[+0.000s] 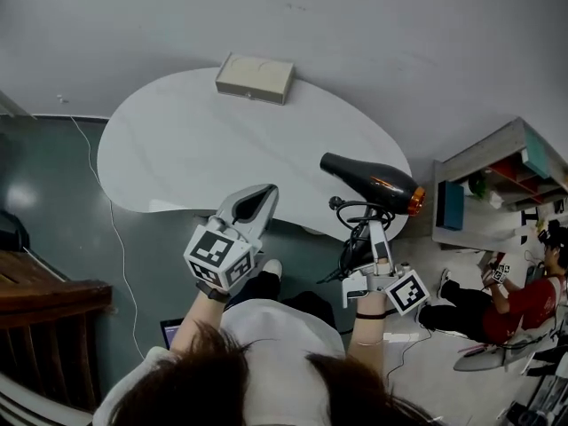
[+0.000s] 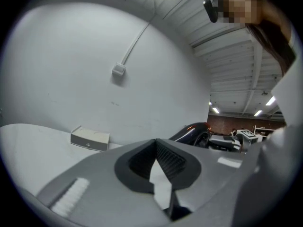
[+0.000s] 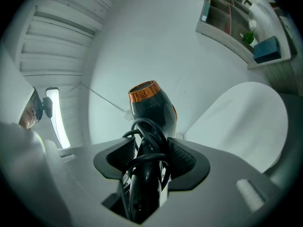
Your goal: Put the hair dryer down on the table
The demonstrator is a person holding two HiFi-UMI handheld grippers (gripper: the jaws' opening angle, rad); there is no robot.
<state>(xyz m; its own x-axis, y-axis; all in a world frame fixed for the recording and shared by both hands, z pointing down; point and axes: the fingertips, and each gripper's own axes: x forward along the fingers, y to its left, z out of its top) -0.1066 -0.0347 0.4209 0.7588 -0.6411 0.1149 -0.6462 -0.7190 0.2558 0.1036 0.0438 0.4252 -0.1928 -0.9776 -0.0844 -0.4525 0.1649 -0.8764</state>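
Dryer (image 1: 368, 177) pinched by handle (image 3: 142, 193) and cord (image 3: 150, 129) in right gripper (image 1: 379, 238) above right edge of tabletop (image 1: 177, 149); carry inward, lower flat, release; left gripper (image 1: 260, 195) closed, empty

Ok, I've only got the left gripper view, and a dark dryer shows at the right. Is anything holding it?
Observer: Yes. In the right gripper view the right claw is clamped on the handle of the dryer, with the cord looped around it.
Reviewer: Is it down on the table yet?
Observer: It doesn't look like it. The head view shows it held out over the right edge of the table, apparently in the air.
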